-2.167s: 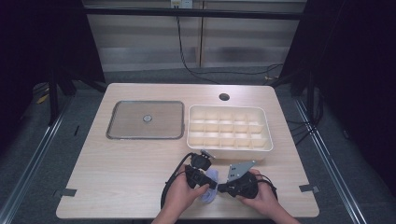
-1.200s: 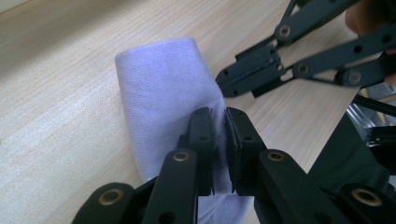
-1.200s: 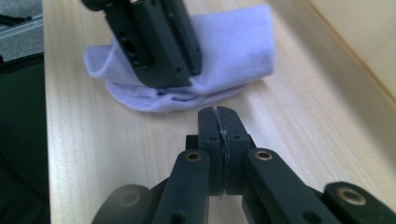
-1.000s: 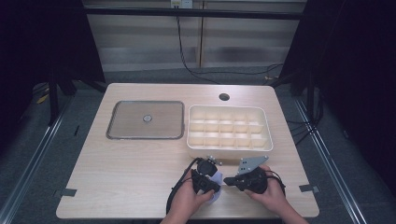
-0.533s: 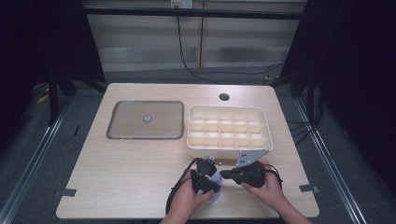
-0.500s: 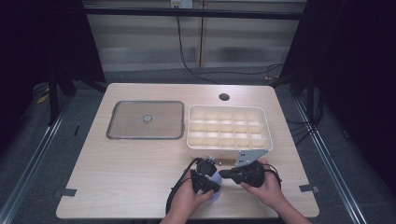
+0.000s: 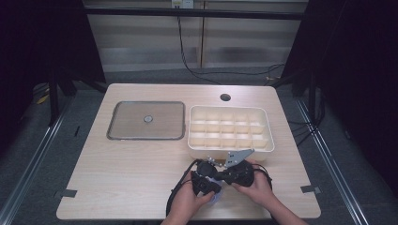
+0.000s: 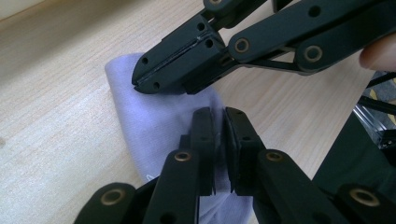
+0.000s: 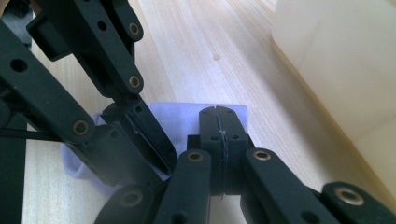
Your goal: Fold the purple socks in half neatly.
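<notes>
Our left hand-held gripper (image 8: 219,140) is clenched on a fold of the lilac cloth (image 8: 154,116) low in the frame. Our right hand-held gripper (image 9: 218,122), jaws clenched, rests on the cloth's far edge. It lies bunched on the desk (image 7: 141,168) near the divided tray (image 7: 230,126); folding seems barely begun.

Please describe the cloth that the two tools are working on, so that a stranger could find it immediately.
Look at the near edge of the table, in front of the cream divided box. The cloth lies flat there between both hands. It is pale lilac and soft, unlike the hard box and the grey tray.
</notes>
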Demonstrator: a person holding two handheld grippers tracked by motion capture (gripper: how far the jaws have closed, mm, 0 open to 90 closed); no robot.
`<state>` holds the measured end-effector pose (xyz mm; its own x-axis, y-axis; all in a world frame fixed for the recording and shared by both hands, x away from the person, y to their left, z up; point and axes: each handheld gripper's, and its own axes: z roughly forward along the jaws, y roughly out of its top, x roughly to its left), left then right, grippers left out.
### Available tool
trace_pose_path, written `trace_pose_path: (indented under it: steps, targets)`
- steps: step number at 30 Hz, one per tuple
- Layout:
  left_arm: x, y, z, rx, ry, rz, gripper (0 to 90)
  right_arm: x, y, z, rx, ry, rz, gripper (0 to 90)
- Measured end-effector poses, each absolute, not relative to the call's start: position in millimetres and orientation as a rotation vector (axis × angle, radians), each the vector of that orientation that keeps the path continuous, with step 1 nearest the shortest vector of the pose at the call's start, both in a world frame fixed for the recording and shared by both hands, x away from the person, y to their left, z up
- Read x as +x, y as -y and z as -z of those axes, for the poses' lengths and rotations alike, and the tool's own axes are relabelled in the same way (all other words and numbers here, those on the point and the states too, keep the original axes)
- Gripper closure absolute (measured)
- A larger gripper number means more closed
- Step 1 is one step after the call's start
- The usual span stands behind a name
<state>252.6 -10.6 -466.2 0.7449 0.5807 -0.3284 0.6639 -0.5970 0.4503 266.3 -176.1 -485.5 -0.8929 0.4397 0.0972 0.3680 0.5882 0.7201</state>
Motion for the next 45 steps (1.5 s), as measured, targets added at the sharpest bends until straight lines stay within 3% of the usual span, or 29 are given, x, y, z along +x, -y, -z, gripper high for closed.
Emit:
trace_pose_path:
  steps: [11,25,36,45]
  targets:
    - [252,11,466,2.378,-0.942,0.193,82.3,267,178,489,0.712,-2.717,-1.208,90.0]
    - [252,5,455,2.350,-0.941,0.265,73.3,264,179,490,0.697,-2.725,-1.214,90.0]
    - [261,-13,440,2.296,-0.970,0.236,75.6,263,178,490,0.698,-2.726,-1.214,90.0]
    - [256,-5,463,2.341,-0.985,0.274,78.6,264,178,490,0.693,-2.724,-1.216,90.0]
